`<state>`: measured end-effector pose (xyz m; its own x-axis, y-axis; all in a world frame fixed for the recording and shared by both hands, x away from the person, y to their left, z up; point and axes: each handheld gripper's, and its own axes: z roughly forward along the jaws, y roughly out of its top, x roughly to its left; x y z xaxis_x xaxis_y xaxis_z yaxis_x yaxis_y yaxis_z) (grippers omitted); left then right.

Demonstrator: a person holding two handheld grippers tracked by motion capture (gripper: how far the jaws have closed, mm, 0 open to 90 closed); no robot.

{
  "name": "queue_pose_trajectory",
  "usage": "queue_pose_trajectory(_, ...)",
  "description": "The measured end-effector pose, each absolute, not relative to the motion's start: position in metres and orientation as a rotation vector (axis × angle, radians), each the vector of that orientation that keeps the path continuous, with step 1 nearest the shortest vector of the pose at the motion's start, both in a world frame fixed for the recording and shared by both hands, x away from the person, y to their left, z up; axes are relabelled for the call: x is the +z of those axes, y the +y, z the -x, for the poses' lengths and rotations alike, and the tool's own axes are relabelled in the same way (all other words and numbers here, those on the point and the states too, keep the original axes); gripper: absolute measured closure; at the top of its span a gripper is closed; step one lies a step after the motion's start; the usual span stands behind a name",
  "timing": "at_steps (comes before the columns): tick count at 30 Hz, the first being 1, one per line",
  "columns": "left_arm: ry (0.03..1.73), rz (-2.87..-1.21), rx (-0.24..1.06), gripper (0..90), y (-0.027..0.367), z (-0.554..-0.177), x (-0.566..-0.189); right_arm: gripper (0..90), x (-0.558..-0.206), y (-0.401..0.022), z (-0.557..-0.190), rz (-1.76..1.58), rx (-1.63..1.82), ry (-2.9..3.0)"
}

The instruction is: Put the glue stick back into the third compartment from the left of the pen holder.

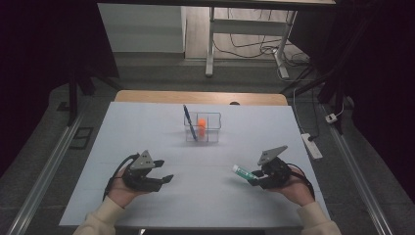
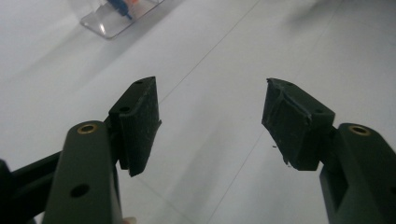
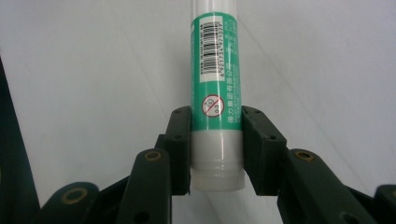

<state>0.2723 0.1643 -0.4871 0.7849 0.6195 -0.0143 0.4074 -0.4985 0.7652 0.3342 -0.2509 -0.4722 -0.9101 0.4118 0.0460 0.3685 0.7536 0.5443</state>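
Note:
A green-and-white glue stick (image 3: 217, 70) sits between my right gripper's (image 3: 217, 144) two pads, which press on its white lower end. From above, that glue stick (image 1: 241, 171) points left and away from the right gripper (image 1: 254, 177), low over the white table top (image 1: 147, 127). At the near left, my left gripper (image 1: 164, 171) is open and holds nothing; its own view shows bare table between its jaws (image 2: 212, 119). A clear plastic organiser (image 1: 202, 127) stands mid-table with a blue pen (image 1: 190, 122) and an orange thing (image 1: 201, 123) in it.
The organiser's corner (image 2: 116, 16) appears at the upper left of the left gripper view. A white power strip (image 1: 311, 145) lies on the floor off the table's right edge. A desk frame (image 1: 210, 44) and cables stand beyond the far edge.

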Motion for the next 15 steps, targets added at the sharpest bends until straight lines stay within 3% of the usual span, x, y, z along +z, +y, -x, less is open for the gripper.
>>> queue_pose_trajectory(15, 0.646, -2.232, 0.395, 34.4, 0.128, -0.276, -0.484, 64.3, -0.474, -0.193, -0.351, -0.587, 0.912, 2.927)
